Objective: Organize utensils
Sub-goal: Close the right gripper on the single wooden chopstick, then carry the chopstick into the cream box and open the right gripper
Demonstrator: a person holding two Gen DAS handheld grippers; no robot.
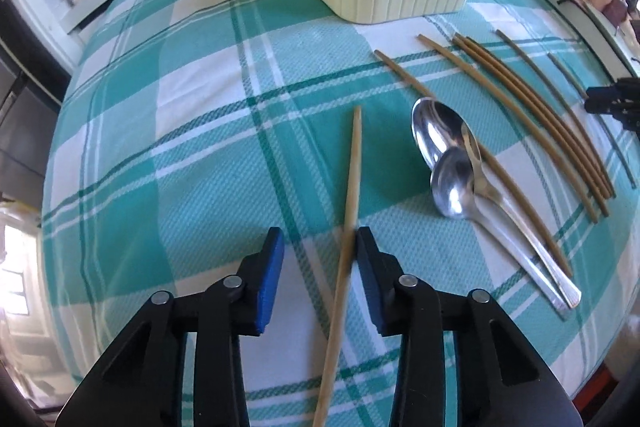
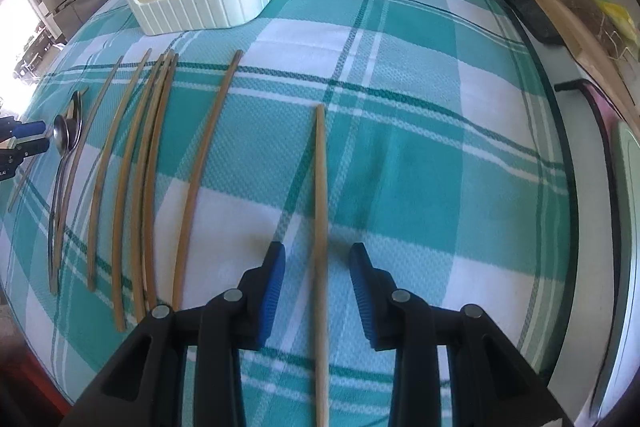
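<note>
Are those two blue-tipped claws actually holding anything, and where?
Neither pinches: a chopstick touches only one pad of the left gripper; another lies free between the right gripper's pads.

Both wrist views steeply downward, sharing tablecloth

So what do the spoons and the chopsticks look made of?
Spoons: polished metal, probably stainless steel, going by the mirror-like reflections in the bowls. Chopsticks: matte tan-brown sticks, likely bamboo or wood, though no grain is visible, so plastic can't be ruled out.
</note>
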